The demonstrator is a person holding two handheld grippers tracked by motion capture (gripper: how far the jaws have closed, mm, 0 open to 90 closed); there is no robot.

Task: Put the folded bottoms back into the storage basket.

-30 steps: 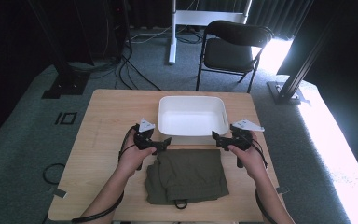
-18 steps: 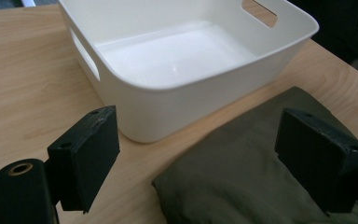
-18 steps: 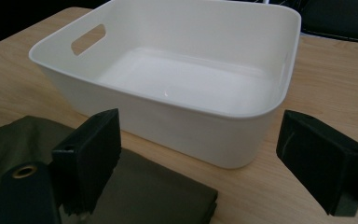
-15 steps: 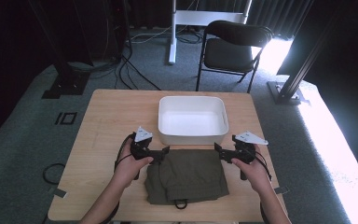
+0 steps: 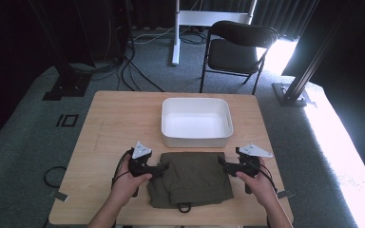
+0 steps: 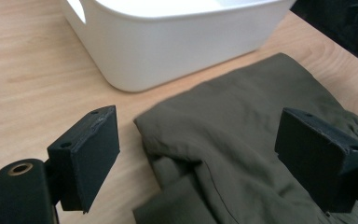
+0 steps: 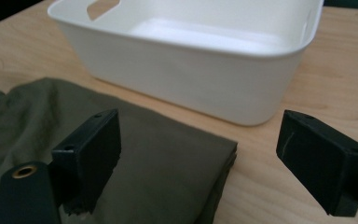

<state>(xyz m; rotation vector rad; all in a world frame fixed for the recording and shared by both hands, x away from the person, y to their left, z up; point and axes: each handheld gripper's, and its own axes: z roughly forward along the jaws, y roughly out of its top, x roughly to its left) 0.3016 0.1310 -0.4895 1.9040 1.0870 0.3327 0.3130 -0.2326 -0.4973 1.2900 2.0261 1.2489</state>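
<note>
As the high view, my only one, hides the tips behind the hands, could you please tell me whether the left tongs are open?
Observer: Yes, the left tongs are open; a corner of the folded green garment shows between the jaws, unpressed.
Operator: Thank you. And the right tongs?
Observer: The right tongs are open too, with the garment's other near corner between the jaws, just short of the white tub.

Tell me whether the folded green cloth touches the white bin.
Apart. The right gripper view shows bare table between the folded green cloth and the white bin.
</note>
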